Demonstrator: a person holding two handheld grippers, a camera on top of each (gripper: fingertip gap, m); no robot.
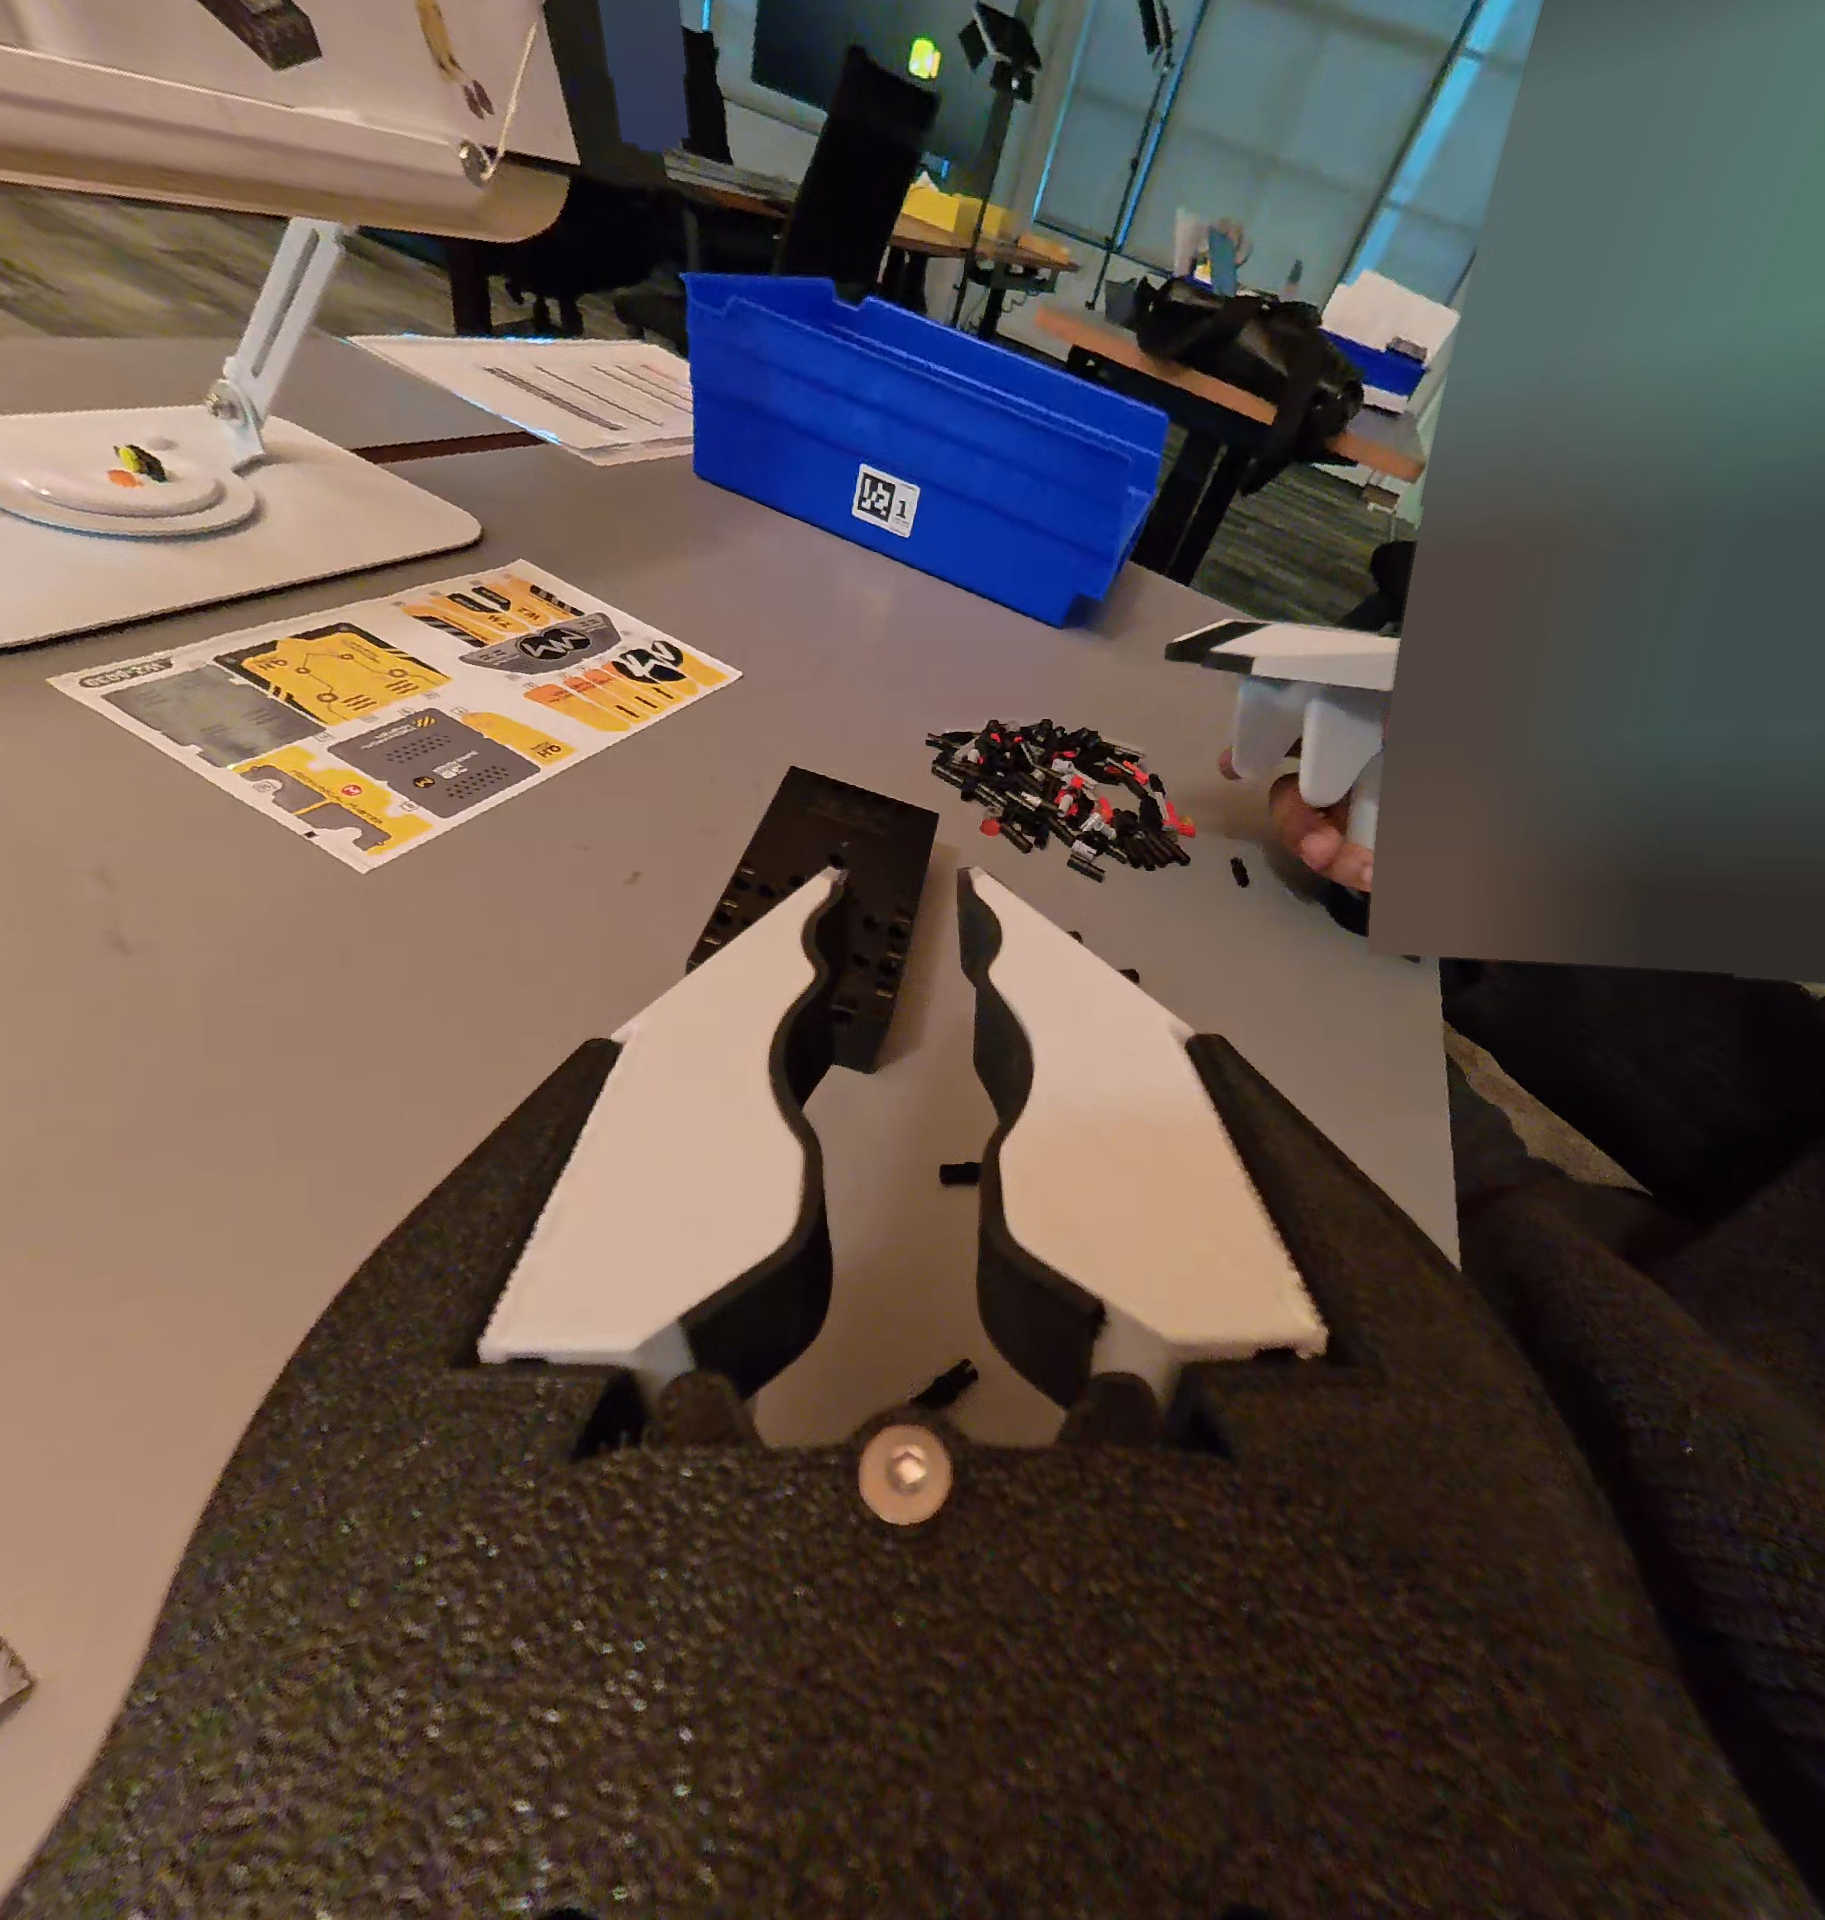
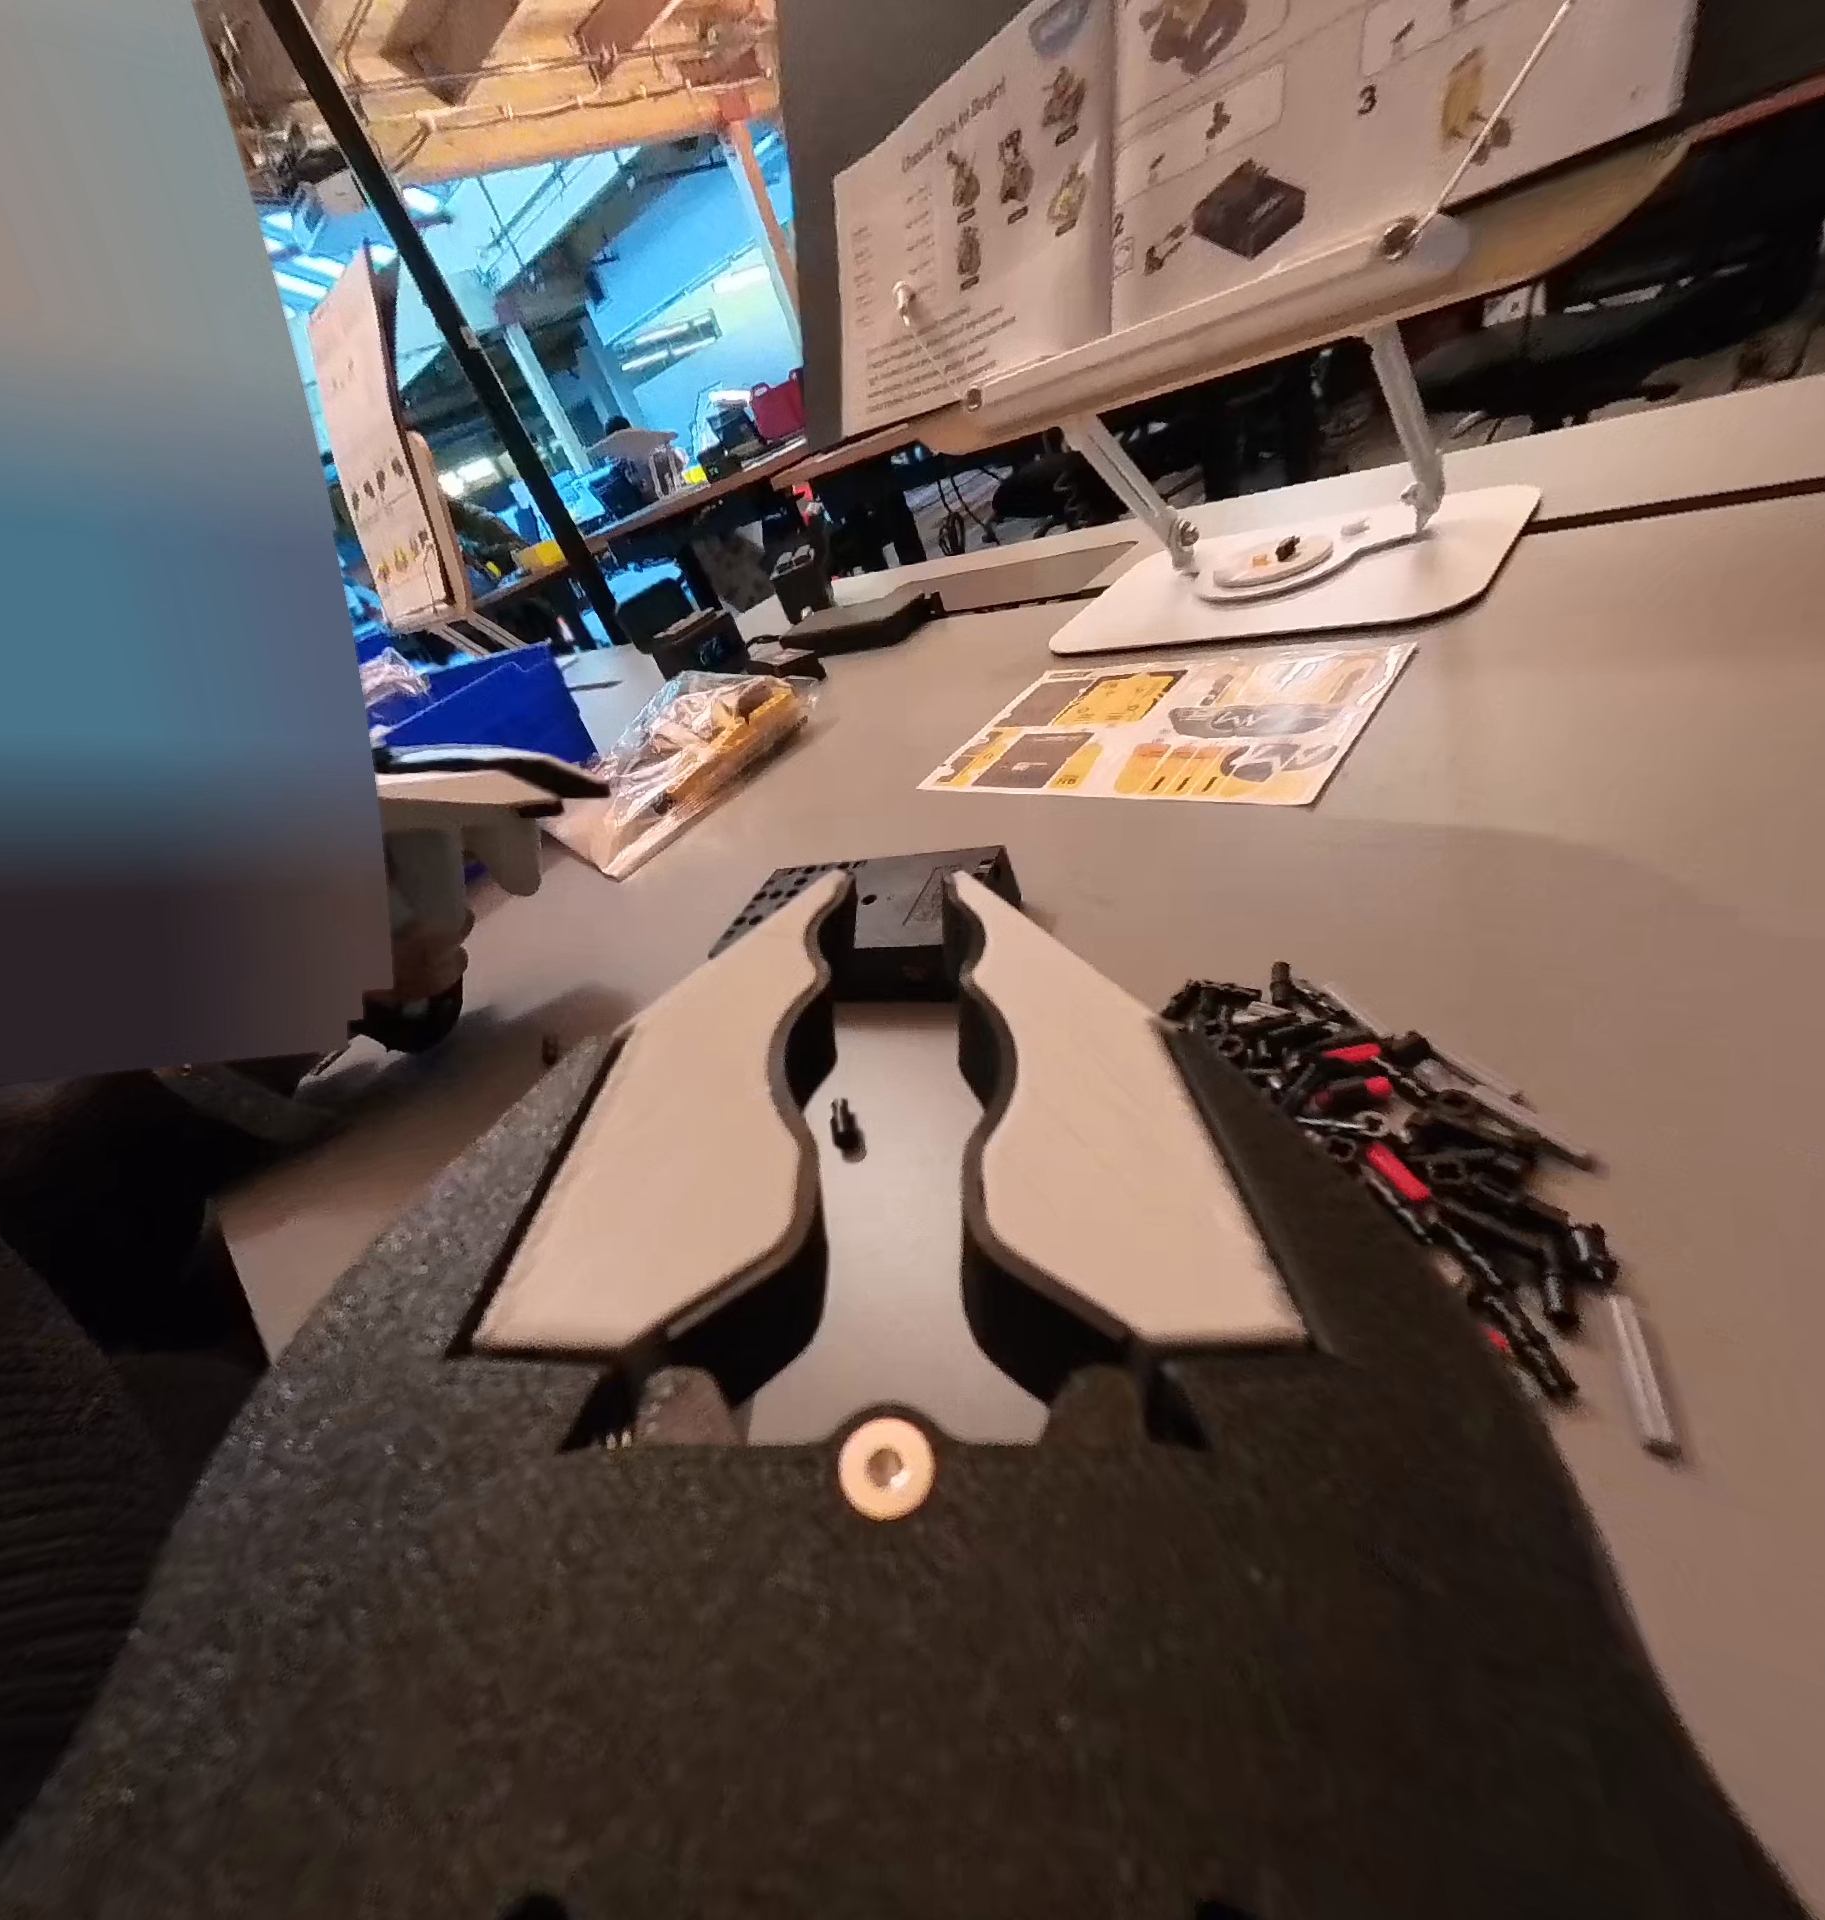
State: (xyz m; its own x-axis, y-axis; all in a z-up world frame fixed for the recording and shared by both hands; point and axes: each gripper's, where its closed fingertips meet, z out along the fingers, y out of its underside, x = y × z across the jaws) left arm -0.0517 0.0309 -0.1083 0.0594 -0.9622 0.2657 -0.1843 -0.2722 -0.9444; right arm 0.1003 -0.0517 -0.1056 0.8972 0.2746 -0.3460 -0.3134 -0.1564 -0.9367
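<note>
A black block with rows of holes (image 1: 856, 821) lies on the grey table (image 1: 264, 1039). My left gripper (image 1: 900, 883) is open and empty, and its left fingertip (image 1: 830, 888) sits over the block's near part. Two loose black pins (image 1: 955, 1174) lie on the table between its fingers. My right gripper (image 2: 900, 883) is open and empty, its tips reaching over the near end of the same block (image 2: 897, 925). One loose pin (image 2: 842, 1122) lies between its fingers. A pile of small black and red pins (image 1: 1064, 790) lies to the right of the block, beside my right gripper's right finger (image 2: 1407, 1132).
A yellow and grey sticker sheet (image 1: 388, 707) lies left of the block. A white book stand (image 2: 1303, 571) holds an open instruction booklet (image 2: 1095, 187). A blue bin (image 1: 918, 436) stands at the back. A clear bag of parts (image 2: 700, 748) lies far left. The table edge (image 1: 1448, 1143) runs at the right. About 20 cm separates my left fingertips from my right.
</note>
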